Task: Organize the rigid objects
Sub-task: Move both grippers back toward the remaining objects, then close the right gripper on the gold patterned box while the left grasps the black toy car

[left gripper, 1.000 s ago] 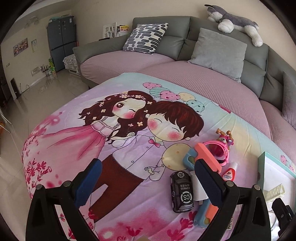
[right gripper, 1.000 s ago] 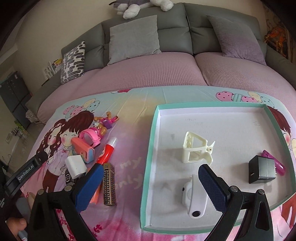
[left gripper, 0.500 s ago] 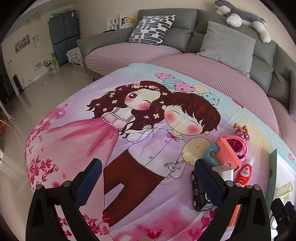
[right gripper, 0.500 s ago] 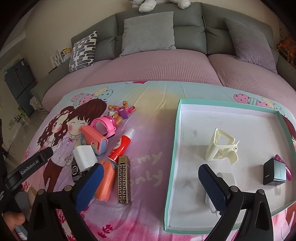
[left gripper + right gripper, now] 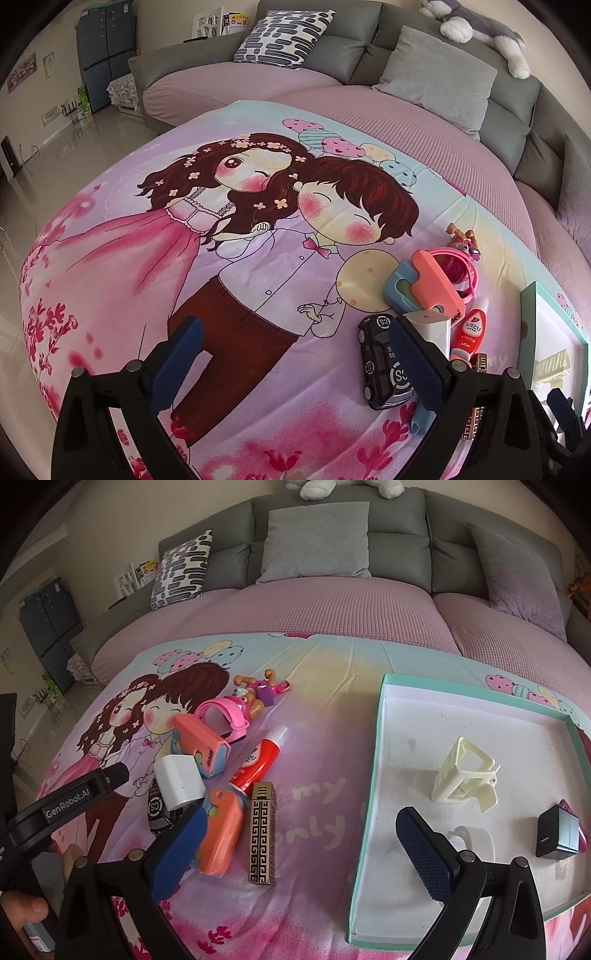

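Claw [image 5: 299,849] over gold key-patterned lighter [image 5: 262,834]

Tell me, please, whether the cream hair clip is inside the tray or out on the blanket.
Inside. The cream hair clip rests on the white floor of the tray.

Each tool [image 5: 299,853] has a black frame with silver screws and blue ribbed pads [image 5: 424,853] (one reads "GenRobot.AI").

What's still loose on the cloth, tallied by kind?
Toys: 3 (figure, pink watch, black car)
Orange-and-blue cases: 2
White charger: 1
Red tube: 1
Gold patterned case: 1
Total: 8
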